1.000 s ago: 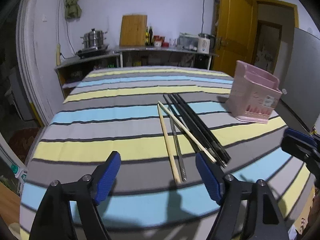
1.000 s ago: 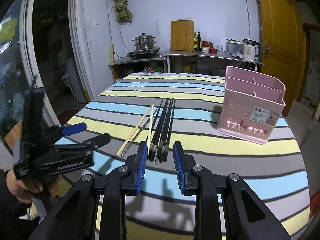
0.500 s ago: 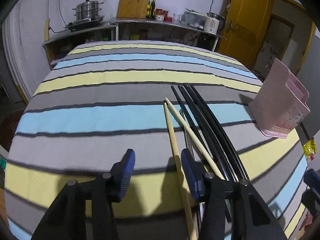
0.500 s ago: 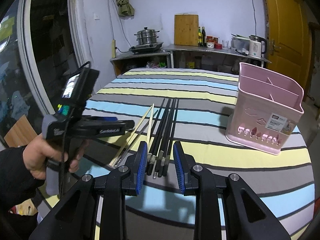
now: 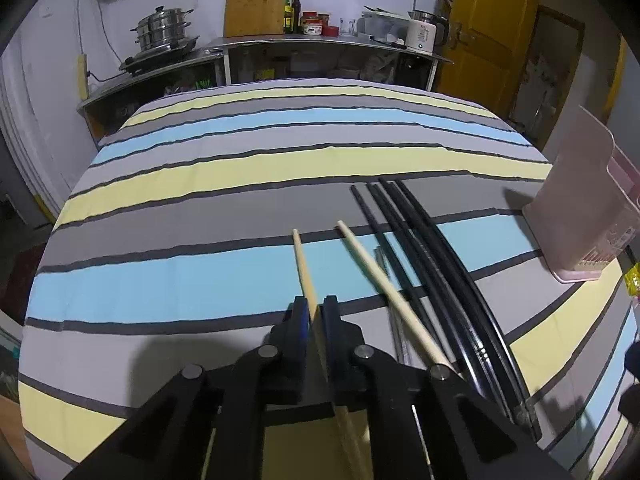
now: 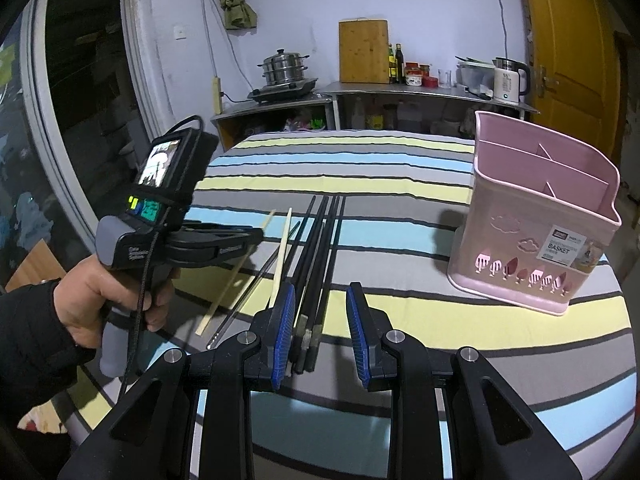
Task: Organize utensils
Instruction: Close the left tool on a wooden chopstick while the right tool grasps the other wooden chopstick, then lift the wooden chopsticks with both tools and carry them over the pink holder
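Observation:
My left gripper [image 5: 316,304] has its jaws closing tight, pads pressed on a pale woochopstick [image 5: 304,264] that lies on the striped cloth. In the right wrist view a hand holds this left gripper [image 6: 256,236] over the same chopstick [image 6: 224,294]. A second wooden chopstick [image 5: 376,276] lies just right of it, then a thin metal one [image 6: 248,296] and several black chopsticks [image 5: 432,256]. My right gripper [image 6: 320,292] is open, its blue pads on either side of the near ends of the black chopsticks [image 6: 320,248]. The pink utensil basket [image 6: 536,216] stands upright at the right.
The table [image 5: 200,184] wears a grey, yellow and blue striped cloth. Behind it a steel counter [image 6: 400,90] carries a steamer pot [image 6: 284,68], a wooden board, bottles and a kettle. A yellow door [image 6: 568,40] is at the back right. The person's sleeve [image 6: 28,344] is at the left.
The left gripper moved forward and down over the left wooden chopstick and went from wide open to shut on it. The right gripper crept closer to the black chopsticks and stayed open.

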### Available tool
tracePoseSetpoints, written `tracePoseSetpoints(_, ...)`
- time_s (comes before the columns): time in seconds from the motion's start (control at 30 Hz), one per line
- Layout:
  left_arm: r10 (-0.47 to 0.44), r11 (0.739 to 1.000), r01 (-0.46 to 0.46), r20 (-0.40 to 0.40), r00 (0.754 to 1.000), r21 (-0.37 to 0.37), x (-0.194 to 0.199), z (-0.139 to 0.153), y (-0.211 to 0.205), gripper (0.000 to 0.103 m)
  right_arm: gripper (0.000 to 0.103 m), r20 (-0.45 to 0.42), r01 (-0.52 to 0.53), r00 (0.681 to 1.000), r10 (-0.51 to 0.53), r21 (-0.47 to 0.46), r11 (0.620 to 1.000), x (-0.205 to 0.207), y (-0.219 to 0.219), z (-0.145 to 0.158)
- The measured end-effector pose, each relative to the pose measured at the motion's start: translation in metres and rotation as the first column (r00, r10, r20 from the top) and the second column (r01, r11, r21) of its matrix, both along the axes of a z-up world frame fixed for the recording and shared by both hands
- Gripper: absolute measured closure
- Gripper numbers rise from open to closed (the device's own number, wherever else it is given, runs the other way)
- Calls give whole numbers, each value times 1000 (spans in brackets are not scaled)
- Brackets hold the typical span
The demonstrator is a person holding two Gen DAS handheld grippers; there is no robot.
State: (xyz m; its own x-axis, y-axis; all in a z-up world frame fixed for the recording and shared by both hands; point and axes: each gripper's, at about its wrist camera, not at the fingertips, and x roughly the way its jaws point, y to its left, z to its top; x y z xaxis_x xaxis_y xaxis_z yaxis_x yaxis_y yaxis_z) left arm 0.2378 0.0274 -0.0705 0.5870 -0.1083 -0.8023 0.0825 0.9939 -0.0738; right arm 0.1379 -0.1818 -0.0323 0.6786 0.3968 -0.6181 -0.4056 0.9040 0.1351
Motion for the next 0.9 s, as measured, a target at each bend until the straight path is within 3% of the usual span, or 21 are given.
tracePoseSetpoints(0.23,43,999,-44,-8,999,-10,-13,2,37,96,76,-23,-31,999,31,10,999,24,18,2)
tracePoseSetpoints(0.47,86,994,-88,-24,996,-60,-20,3,75,96,76,-94,-121,988,119,-12,993,76,62,-5)
tracePoseSetpoints(0.7,105,989,-110,-50,993,-103,-3,2,82,94,76,-197,-187,965,176,-37,982,124,94,-27)
tracePoseSetpoints(0.9,96,991,-101,-60,994,-86,10,1,80,94,76,-242,-205,953,181,-77,976,146,107,-40)
